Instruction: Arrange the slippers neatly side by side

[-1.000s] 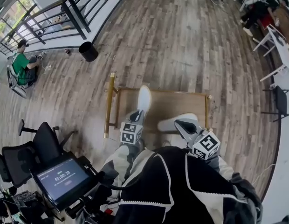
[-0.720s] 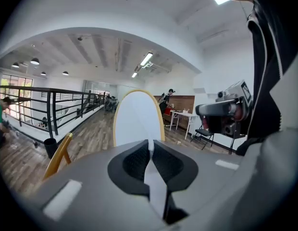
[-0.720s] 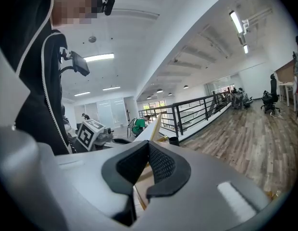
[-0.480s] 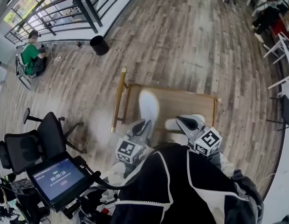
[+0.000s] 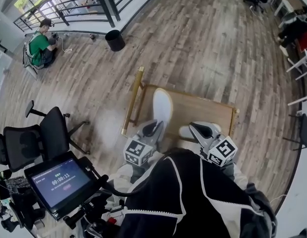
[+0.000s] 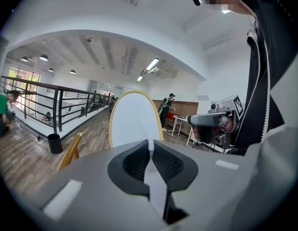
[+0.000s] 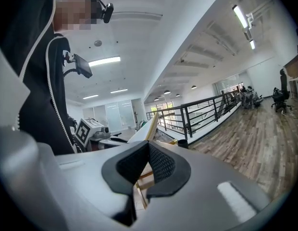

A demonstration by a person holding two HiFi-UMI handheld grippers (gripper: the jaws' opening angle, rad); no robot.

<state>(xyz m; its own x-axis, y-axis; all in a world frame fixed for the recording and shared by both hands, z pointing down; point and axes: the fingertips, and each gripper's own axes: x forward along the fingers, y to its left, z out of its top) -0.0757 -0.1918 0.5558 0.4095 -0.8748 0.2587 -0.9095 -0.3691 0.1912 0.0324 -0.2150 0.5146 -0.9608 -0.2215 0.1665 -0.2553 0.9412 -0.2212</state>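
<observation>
One slipper [image 5: 161,105] is pinched, lifted, in the left gripper's [image 5: 154,128] fingers, the right gripper's [image 5: 194,128] pressed together empty; next it likely needs laying beside the second slipper [image 5: 184,132].

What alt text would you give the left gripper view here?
The left hand-held gripper is shut on the edge of a white slipper, which stands up ahead of it with a yellowish rim. The right hand-held gripper shows at right, a black railing and black bin at left.
</observation>
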